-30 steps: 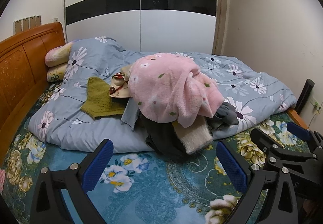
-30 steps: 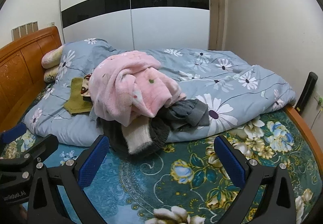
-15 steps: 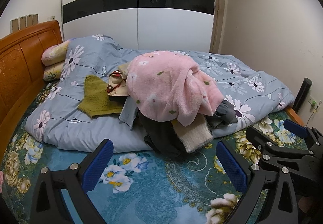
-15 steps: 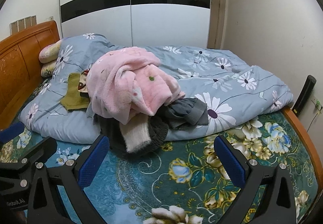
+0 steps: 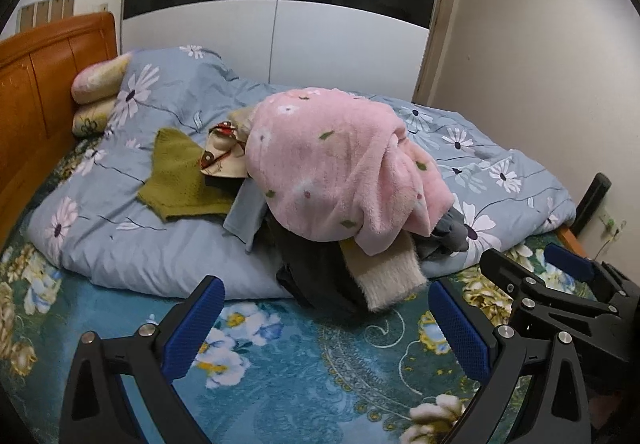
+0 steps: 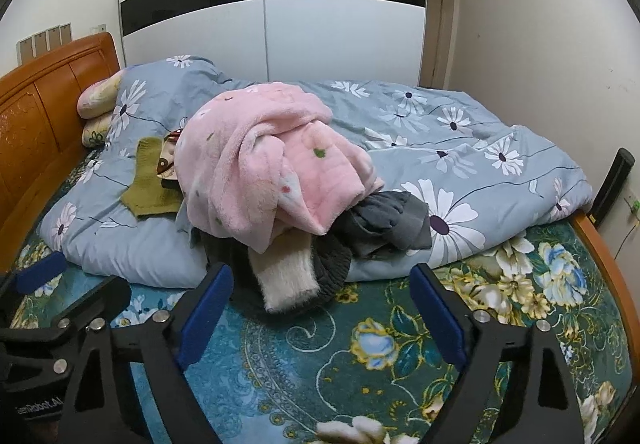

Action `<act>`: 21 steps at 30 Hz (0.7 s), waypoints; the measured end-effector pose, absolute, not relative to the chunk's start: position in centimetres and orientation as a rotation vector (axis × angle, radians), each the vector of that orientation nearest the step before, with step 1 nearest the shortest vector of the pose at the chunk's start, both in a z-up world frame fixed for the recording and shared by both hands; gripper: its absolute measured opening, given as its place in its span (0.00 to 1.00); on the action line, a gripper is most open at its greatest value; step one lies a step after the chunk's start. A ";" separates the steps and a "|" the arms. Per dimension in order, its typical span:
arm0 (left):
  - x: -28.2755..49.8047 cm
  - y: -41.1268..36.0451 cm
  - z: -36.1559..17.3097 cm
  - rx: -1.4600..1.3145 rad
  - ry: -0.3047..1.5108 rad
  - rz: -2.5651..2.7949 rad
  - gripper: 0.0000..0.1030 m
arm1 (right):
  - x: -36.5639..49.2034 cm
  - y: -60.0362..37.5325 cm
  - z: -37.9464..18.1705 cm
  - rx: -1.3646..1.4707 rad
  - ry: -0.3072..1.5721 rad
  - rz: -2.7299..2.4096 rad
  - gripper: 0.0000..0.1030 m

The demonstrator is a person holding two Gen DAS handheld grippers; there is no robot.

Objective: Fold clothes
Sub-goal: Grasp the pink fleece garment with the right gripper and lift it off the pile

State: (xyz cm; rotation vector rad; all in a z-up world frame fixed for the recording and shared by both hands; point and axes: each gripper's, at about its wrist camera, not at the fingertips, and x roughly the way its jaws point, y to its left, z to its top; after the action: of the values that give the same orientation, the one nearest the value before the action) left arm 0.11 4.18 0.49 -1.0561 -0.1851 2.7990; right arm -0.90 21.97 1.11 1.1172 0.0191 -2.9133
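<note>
While both grippers advance toward the bed, the left wrist view shows the heap of clothes larger and nearer the middle of the frame than it was 1 second ago. The left gripper [image 5: 322, 318] hangs over the teal floral bedsheet [image 5: 280, 360] with its jaws wide apart and nothing between them. Just ahead lies the pile: a pink fleece garment [image 5: 336, 171] draped on top, a dark garment [image 5: 316, 276] and a cream fuzzy piece [image 5: 390, 274] spilling from under it onto the sheet, and a grey garment [image 5: 450, 234] at the pile's right. An olive knit [image 5: 180, 179] lies flat on the blue daisy duvet [image 5: 120, 228], to the left of the pile. The right gripper [image 5: 524, 276] shows at the lower right edge, also with jaws apart.

From the right wrist view the same closing-in shows: the pile fills more of the frame than 0.5 seconds ago. The right gripper [image 6: 322, 296] points at the cream fuzzy piece [image 6: 288, 276], which sits just beyond its parted, empty jaws. The pink fleece garment [image 6: 260, 163] covers most of the heap, and the grey garment [image 6: 388, 219] rests on the duvet [image 6: 460, 163].

Judging from this, no garment is yet picked up or folded; the task is at its very start, with the approach narrowing toward a first grasp, probably on the pink top layer.
</note>
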 end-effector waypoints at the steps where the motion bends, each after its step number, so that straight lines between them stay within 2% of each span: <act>1: -0.1 4.1 0.4 -1.062 -0.193 2.792 1.00 | -1.1 21.9 1.1 1.121 0.018 -2.909 0.87; 5: -0.6 3.2 -0.5 -1.091 -0.231 2.794 1.00 | -2.1 21.6 0.8 1.135 -0.018 -2.860 0.86; 7: -0.7 2.5 -1.0 -1.106 -0.260 2.808 1.00 | -3.3 21.5 0.7 1.149 -0.068 -2.824 0.77; 9: -0.6 1.6 -1.6 -1.124 -0.288 2.828 1.00 | -4.5 21.3 0.6 1.167 -0.130 -2.793 0.71; 11: -0.3 0.5 -2.2 -1.143 -0.306 2.851 1.00 | -6.4 21.0 0.6 1.186 -0.186 -2.758 0.69; 14: 0.4 -1.5 -2.9 -1.168 -0.348 2.874 1.00 | -9.1 19.6 1.1 1.165 -0.166 -2.721 0.63; 16: 0.7 -2.8 -3.2 -1.179 -0.387 2.878 1.00 | -11.3 18.8 1.3 1.155 -0.170 -2.685 0.54; 19: 1.7 -5.0 -3.5 -1.200 -0.413 2.933 1.00 | -14.9 18.6 1.0 1.194 -0.290 -2.659 0.44; 21: 2.4 -6.3 -3.6 -1.227 -0.409 2.986 0.99 | -17.1 18.6 0.8 1.226 -0.371 -2.647 0.44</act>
State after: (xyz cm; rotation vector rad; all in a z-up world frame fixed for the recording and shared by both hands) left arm 2.43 -6.29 -3.64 -1.2267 -0.4095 2.9864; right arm -17.11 18.63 0.76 1.2260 -0.3711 -2.6474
